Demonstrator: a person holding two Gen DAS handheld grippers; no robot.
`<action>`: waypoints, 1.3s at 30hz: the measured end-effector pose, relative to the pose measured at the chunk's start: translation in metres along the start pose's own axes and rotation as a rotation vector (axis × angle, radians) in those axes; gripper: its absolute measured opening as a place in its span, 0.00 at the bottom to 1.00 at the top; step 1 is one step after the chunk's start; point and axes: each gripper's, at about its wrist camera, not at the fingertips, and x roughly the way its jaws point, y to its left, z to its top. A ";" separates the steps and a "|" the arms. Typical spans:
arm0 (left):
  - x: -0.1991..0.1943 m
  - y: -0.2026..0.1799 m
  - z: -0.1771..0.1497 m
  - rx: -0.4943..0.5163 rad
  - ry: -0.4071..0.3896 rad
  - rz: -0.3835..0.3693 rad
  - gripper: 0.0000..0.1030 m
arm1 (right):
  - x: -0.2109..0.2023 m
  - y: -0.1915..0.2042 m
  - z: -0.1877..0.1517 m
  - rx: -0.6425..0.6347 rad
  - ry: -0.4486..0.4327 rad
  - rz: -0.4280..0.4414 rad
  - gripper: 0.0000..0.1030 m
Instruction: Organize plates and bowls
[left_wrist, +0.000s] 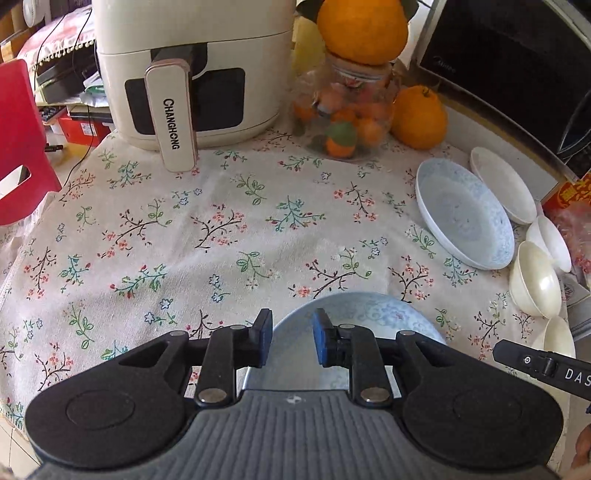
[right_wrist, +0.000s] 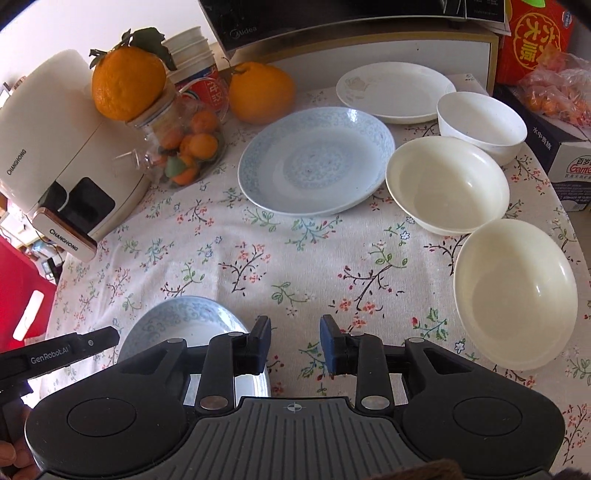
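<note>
1. Both grippers are loose right now. The left gripper (left_wrist: 291, 341) has its jaws parted with nothing pinched; the near plate (left_wrist: 369, 314) just sits on the cloth under and past them. The right gripper (right_wrist: 294, 341) is the same deal, open over bare tablecloth (right_wrist: 258, 258), just right of that plate.
2. My read: that blue-patterned plate was set down at the front edge as the start of a stack, since its twin, the far plate (right_wrist: 314, 162), lies flat mid-table and would be the obvious match.
3. The rest is bunched on the right: a white plate (right_wrist: 395, 90) at the back, a white bowl (right_wrist: 482, 123) beside it, then two cream bowls, one in the middle (right_wrist: 447, 184) and one nearest (right_wrist: 515, 293). All apart or barely touching at the rims, nothing nested yet, so most of the sorting looks undone.
4. Hard to make out: the near plate's front half is hidden behind the gripper bodies in both views, so I can't tell how close it is to the table edge. From the left camera the bowls are squashed at the frame's edge.
</note>
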 end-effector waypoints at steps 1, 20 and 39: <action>-0.001 -0.006 0.000 0.016 -0.007 -0.003 0.22 | -0.001 -0.001 0.001 0.000 -0.006 -0.007 0.31; 0.011 -0.072 0.013 0.148 -0.039 -0.035 0.29 | -0.019 -0.047 0.037 0.180 -0.078 -0.001 0.37; 0.035 -0.101 0.041 0.102 -0.038 -0.058 0.43 | -0.057 -0.116 0.053 0.350 -0.207 -0.096 0.49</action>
